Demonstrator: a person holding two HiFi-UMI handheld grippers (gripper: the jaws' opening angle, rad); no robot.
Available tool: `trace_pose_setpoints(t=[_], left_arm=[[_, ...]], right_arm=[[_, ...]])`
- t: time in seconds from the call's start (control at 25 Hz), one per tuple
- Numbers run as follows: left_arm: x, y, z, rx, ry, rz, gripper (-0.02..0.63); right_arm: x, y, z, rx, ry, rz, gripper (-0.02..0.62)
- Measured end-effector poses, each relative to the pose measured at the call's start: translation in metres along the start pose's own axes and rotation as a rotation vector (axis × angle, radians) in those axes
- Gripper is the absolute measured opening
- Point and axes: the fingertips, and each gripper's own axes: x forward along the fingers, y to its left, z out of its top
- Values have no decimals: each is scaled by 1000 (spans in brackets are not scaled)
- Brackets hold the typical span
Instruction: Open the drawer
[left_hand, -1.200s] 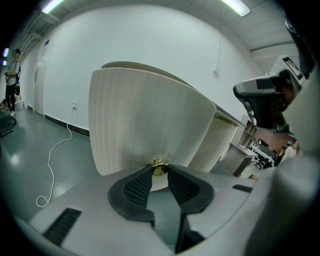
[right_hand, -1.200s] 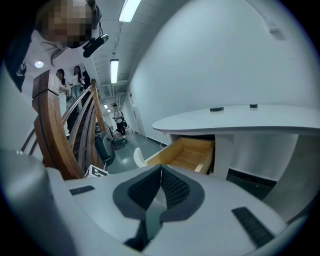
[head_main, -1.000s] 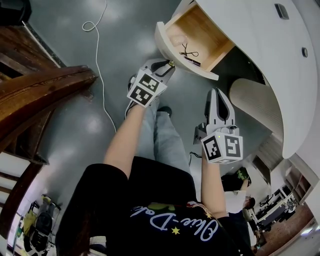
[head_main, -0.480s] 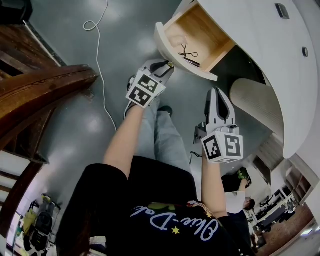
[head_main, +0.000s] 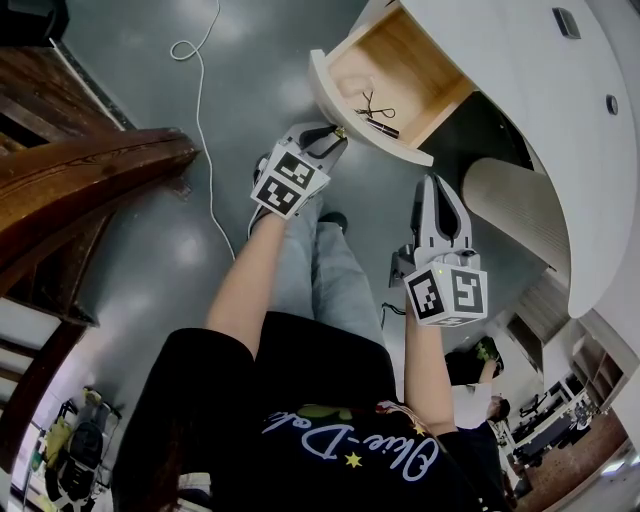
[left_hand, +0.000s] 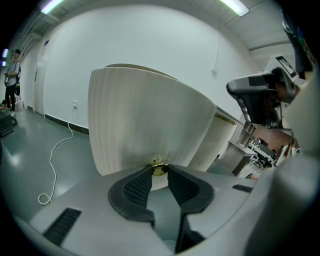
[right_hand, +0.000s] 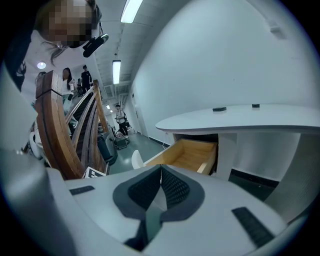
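Grey floor (head_main: 130, 70) bears a looping white cable (head_main: 199, 110); the drawer (head_main: 405, 55) holds perhaps scissors (head_main: 372, 104).

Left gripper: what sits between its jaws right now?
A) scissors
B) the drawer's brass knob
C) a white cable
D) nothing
B: in the left gripper view, the left gripper is clamped on the small brass knob at the foot of the pale drawer front.

Drawer (head_main: 405, 55): pale wood interior, cream ribbed front. Knob (left_hand: 159, 167) on drawer front: brass. Floor (head_main: 150, 90) below drawer: glossy grey.
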Motion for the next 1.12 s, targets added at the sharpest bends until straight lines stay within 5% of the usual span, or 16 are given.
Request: trace_pose_setpoints(t=[0.84, 1.12], left_arm=[[-4, 1, -2, -76, -17, -37, 104], [-25, 7, 15, -155, -111, -21, 105]], right_arm=[[-3, -1, 0, 5, -10, 9, 2], [-10, -8, 7, 18, -29, 2, 2]])
